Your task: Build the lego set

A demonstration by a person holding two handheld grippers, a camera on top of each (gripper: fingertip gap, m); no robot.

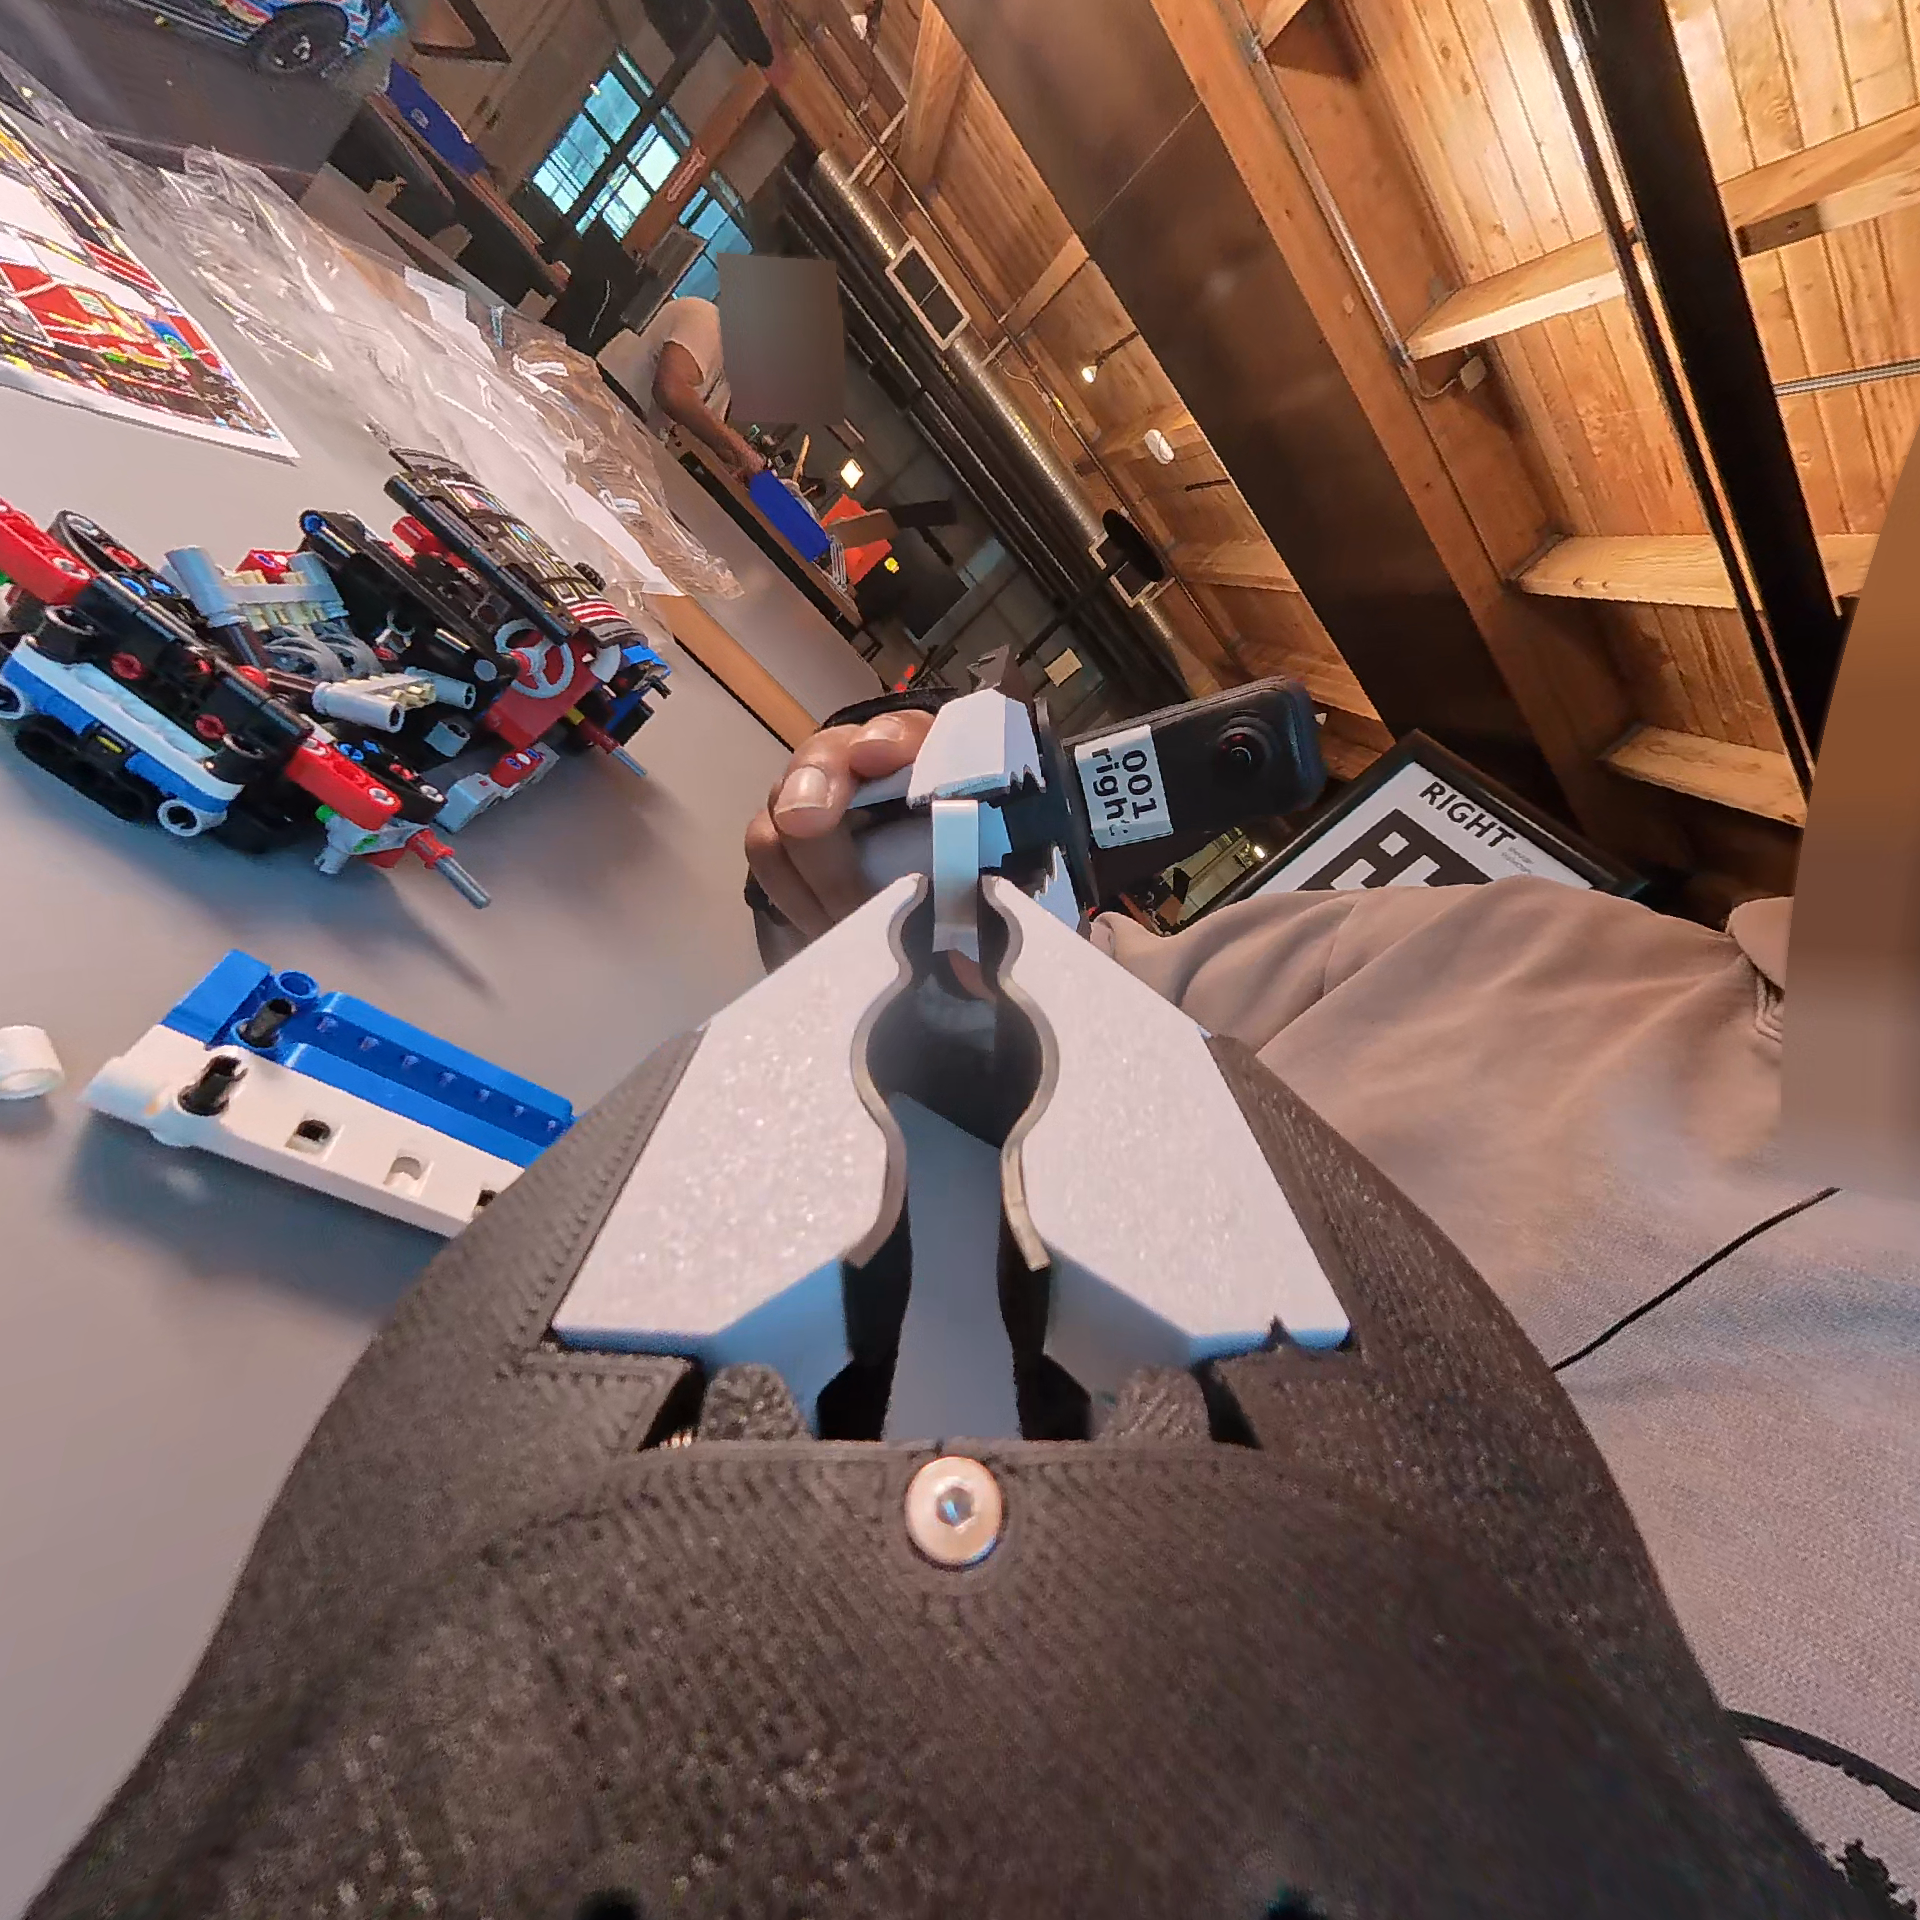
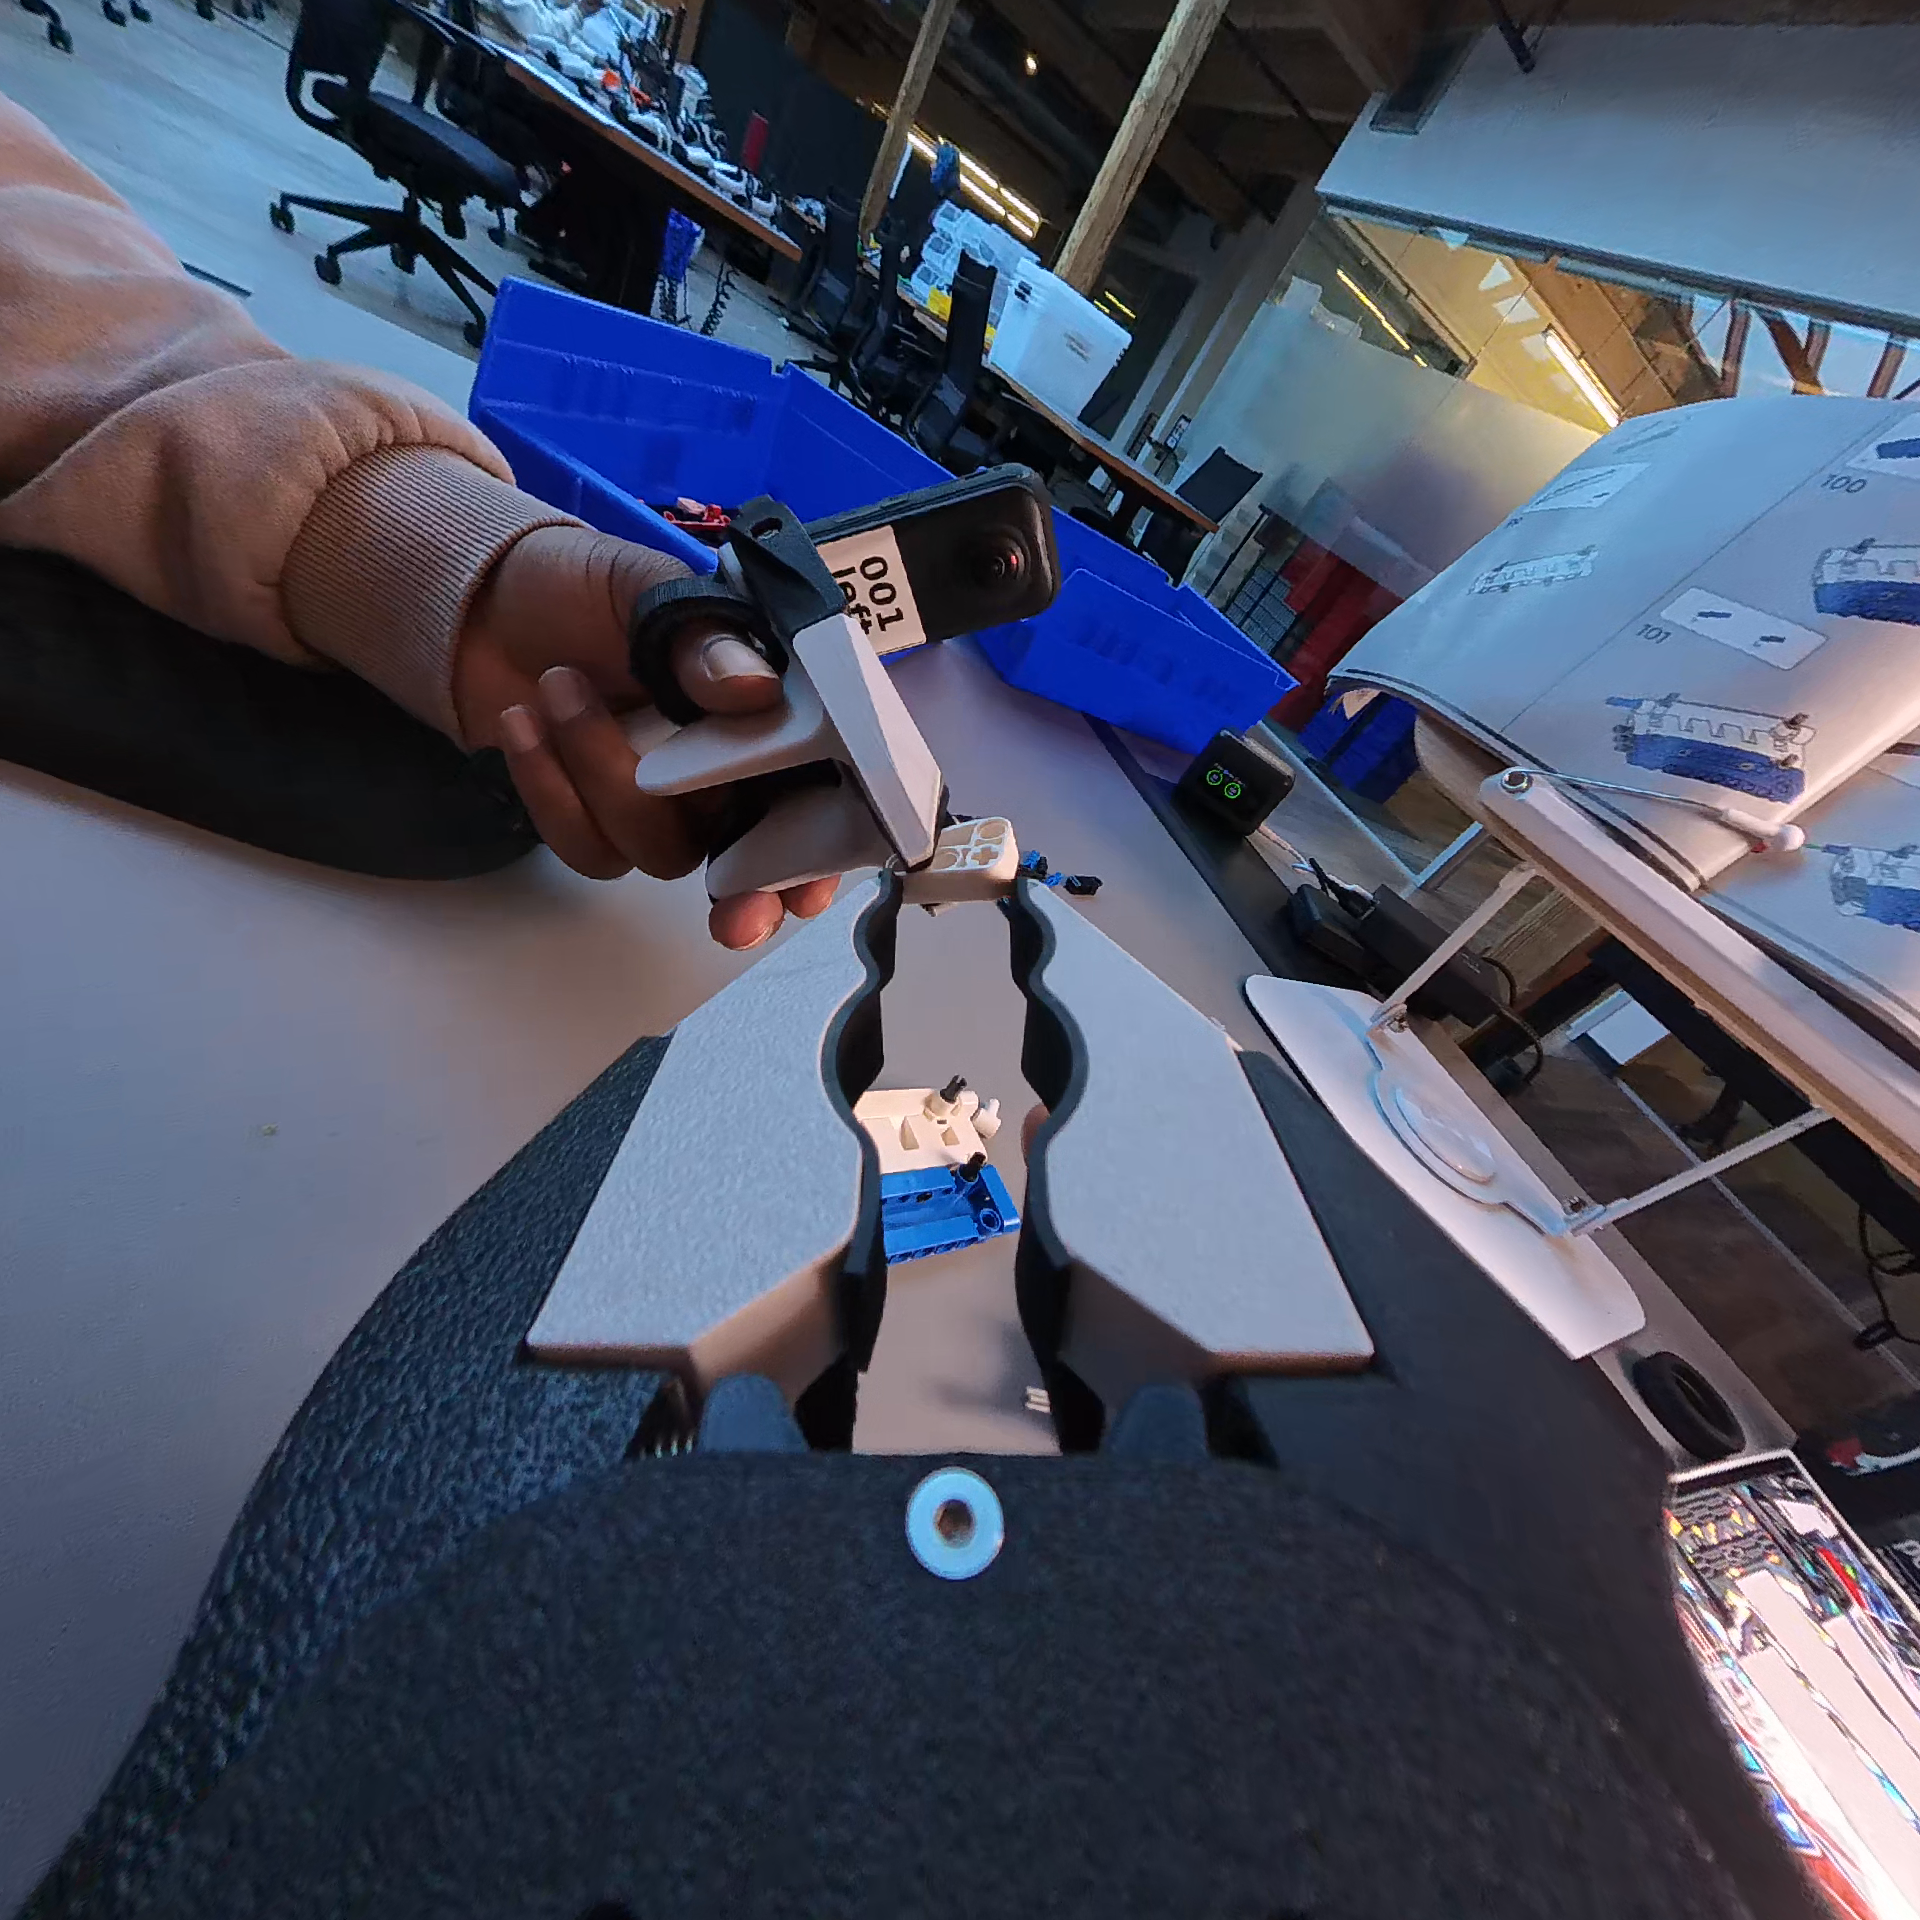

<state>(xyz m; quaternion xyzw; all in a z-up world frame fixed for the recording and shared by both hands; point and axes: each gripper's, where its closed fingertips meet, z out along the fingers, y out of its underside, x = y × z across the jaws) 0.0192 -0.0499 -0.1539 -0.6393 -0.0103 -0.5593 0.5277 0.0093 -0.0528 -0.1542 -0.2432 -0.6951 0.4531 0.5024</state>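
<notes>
- White connector piece (image 2: 964,854) pinched at the left gripper (image 1: 951,902) tips.
- Right gripper (image 2: 951,899) spread, tips flanking that piece.
- Blue-and-white assembly (image 2: 940,1169) below on the counter (image 2: 312,1039).

A white label (image 1: 1122,795) with black print sits on the camera of the right gripper (image 1: 987,831); a like label (image 2: 878,603) sits on the camera of the left gripper (image 2: 914,857). Behind stands a framed black-and-white sign (image 1: 1455,831). The open booklet (image 2: 1714,623) bears printed step numbers. A small black device (image 2: 1231,779) shows green glowing marks, too small to read.
</notes>
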